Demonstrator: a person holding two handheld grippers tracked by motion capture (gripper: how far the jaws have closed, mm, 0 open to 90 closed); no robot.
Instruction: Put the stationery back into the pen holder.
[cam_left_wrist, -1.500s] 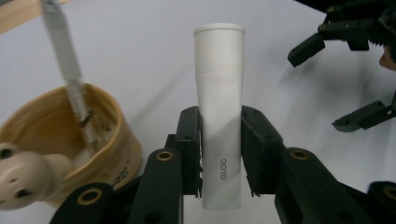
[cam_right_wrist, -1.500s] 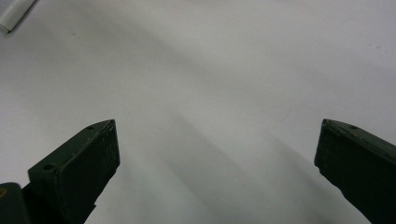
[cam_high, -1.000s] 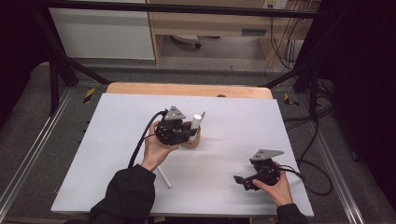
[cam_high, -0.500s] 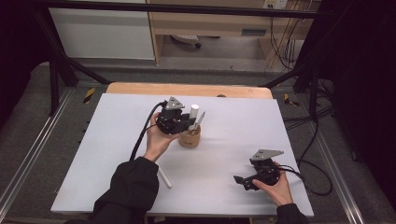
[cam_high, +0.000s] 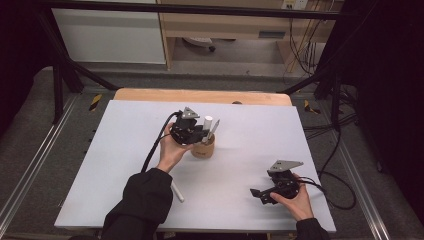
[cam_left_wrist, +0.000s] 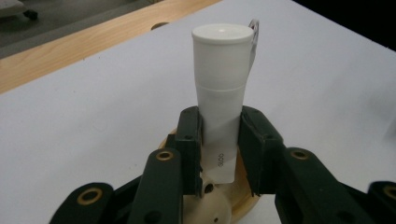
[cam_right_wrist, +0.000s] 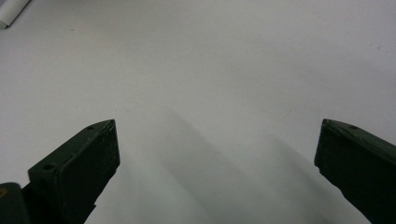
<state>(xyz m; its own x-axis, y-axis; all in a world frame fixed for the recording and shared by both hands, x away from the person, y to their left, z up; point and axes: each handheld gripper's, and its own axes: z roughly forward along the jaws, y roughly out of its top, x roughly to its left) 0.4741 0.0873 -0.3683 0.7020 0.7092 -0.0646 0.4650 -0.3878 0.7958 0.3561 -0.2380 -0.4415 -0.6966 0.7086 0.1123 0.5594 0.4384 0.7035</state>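
White table (cam_high: 125, 165), bearing near its middle a wooden holder (cam_high: 203, 149); left gripper (cam_left_wrist: 219, 140) stood directly over the holder, jaws pinching a white tube (cam_left_wrist: 219, 79) upright; right gripper (cam_high: 256, 193) lay well apart toward the table's near right corner, jaws spread wide, nothing between them.

White capped tube (cam_left_wrist: 219, 88), upright, lower end over the round wooden holder (cam_high: 203, 149).

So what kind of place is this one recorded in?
Probably a lab or workshop recording bay: a white table inside a black metal frame, loose cables behind, and grey carpet.
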